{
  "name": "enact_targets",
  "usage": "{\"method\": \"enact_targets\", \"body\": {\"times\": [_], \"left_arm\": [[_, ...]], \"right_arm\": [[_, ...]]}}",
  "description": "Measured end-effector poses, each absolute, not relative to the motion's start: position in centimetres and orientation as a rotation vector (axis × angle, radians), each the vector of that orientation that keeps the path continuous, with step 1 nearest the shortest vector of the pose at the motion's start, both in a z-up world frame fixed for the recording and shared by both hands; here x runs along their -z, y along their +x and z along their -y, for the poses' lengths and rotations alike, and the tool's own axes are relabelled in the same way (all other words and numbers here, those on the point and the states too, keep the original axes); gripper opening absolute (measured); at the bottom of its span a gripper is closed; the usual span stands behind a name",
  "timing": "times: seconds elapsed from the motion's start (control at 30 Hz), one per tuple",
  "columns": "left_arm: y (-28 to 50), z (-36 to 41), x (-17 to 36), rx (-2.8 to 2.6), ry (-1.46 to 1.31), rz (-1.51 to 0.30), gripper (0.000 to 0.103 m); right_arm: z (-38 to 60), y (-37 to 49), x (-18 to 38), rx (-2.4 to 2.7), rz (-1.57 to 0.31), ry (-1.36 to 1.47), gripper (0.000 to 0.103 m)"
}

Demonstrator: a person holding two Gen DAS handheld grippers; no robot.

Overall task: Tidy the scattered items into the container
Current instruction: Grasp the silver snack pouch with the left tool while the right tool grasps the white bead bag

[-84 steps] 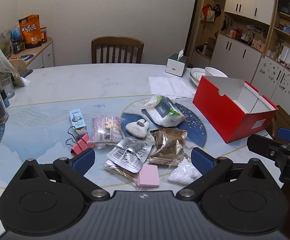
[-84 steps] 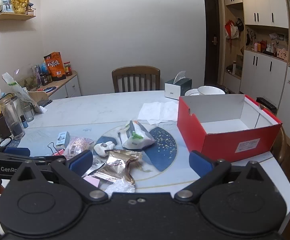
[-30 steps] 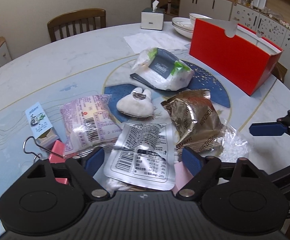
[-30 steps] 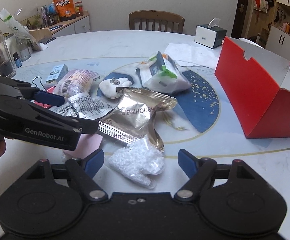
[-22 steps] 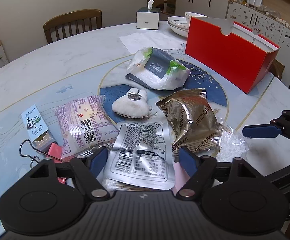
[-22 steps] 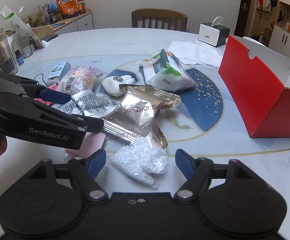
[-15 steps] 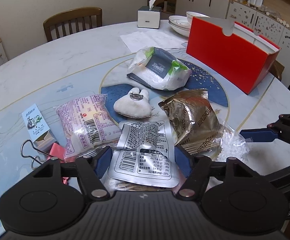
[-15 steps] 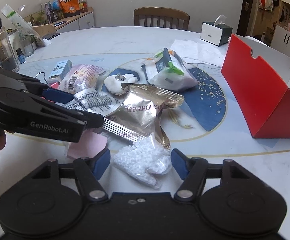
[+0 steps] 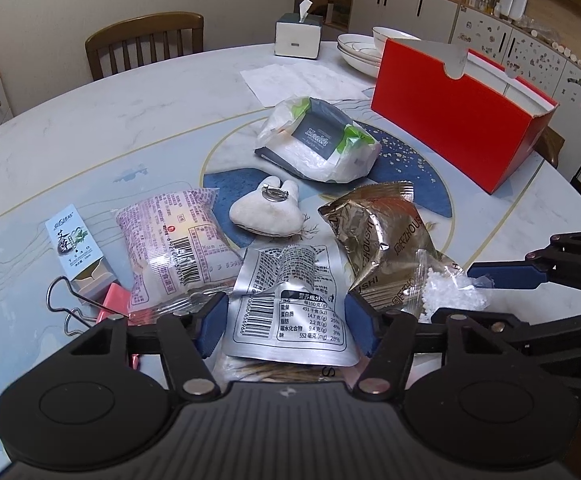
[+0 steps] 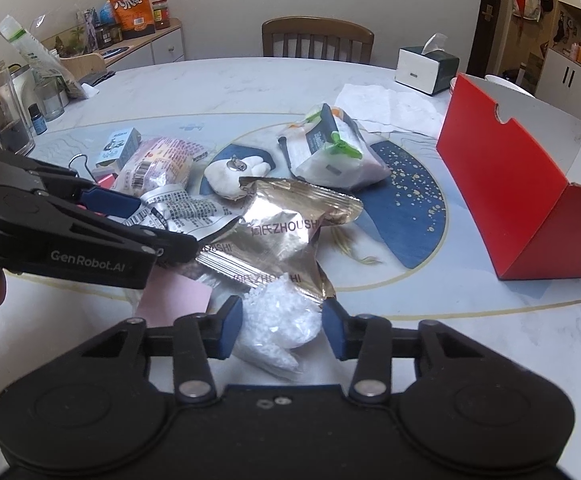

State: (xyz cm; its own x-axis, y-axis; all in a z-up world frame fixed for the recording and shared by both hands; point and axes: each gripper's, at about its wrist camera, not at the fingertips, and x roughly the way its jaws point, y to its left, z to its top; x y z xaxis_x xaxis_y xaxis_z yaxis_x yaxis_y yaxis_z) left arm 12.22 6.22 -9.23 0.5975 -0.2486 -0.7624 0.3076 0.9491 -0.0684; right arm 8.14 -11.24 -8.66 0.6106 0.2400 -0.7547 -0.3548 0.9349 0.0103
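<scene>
**Both grippers closing on packets**

The left gripper (image 9: 284, 326) narrows its jaws around the silver foil packet (image 9: 290, 304), pads touching its edges. The right gripper (image 10: 282, 326) squeezes the clear bag of white beads (image 10: 278, 320). The red box (image 10: 530, 204) stands well beyond the right fingers.

- The left gripper (image 9: 286, 322), black with blue pads, pointed steeply down; its jaws were closing, with a silver foil packet (image 9: 290, 300) between them.
- The right gripper (image 10: 282, 326), of the same build, was angled down likewise; its jaws were closing on a clear bag of white beads (image 10: 278, 320).
- The two grippers sat side by side, close together.
</scene>
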Motion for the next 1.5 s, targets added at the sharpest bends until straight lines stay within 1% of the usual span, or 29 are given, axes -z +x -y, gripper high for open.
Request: {"method": "enact_targets", "body": {"times": [0.13,0.4,0.43,0.47,0.5,0.57,0.6,0.63,0.77,0.8,0.83,0.87,0.97,1.23,1.5], "left_arm": [[12.1,-6.5,8.9,0.336,0.060,-0.869,0.062],[11.5,-7.0,7.9,0.373,0.048,-0.838,0.062],[11.4,-7.0,7.9,0.376,0.044,-0.838,0.062],[11.4,-7.1,7.8,0.380,0.040,-0.838,0.062],[11.3,-7.2,7.7,0.383,0.037,-0.838,0.062],[11.1,-7.4,7.5,0.392,0.033,-0.833,0.062],[11.0,-7.5,7.4,0.396,0.031,-0.832,0.062],[10.9,-7.5,7.3,0.399,0.028,-0.831,0.062],[10.8,-7.8,7.1,0.410,0.025,-0.824,0.062],[10.7,-7.8,7.0,0.412,0.026,-0.820,0.062],[10.7,-7.8,6.9,0.416,0.026,-0.817,0.062],[10.7,-7.8,6.9,0.418,0.024,-0.816,0.062],[10.6,-7.9,6.8,0.423,0.022,-0.816,0.062],[10.4,-8.2,6.7,0.429,0.028,-0.816,0.062],[10.1,-8.7,6.5,0.433,0.032,-0.808,0.062]], "right_arm": [[11.5,8.2,8.5,-0.330,-0.851,-0.131,0.032],[11.9,7.7,7.6,-0.298,-0.846,-0.111,0.024],[12.0,7.6,7.5,-0.293,-0.847,-0.109,0.019],[12.0,7.6,7.3,-0.288,-0.846,-0.107,0.011],[12.1,7.6,7.2,-0.282,-0.845,-0.105,0.009],[12.2,7.5,6.8,-0.273,-0.843,-0.100,0.009],[12.3,7.5,6.8,-0.269,-0.845,-0.101,0.010],[12.3,7.5,6.9,-0.259,-0.847,-0.106,0.013],[12.5,7.4,7.0,-0.231,-0.856,-0.102,0.029],[12.6,7.3,7.0,-0.234,-0.857,-0.095,0.036],[12.6,7.3,6.9,-0.237,-0.860,-0.090,0.053],[12.6,7.3,6.9,-0.235,-0.860,-0.088,0.065],[12.4,7.4,7.3,-0.237,-0.870,-0.090,0.065],[12.6,8.4,8.9,-0.221,-0.930,-0.034,0.062],[12.0,8.4,9.0,-0.237,-0.953,-0.032,0.048]]}}
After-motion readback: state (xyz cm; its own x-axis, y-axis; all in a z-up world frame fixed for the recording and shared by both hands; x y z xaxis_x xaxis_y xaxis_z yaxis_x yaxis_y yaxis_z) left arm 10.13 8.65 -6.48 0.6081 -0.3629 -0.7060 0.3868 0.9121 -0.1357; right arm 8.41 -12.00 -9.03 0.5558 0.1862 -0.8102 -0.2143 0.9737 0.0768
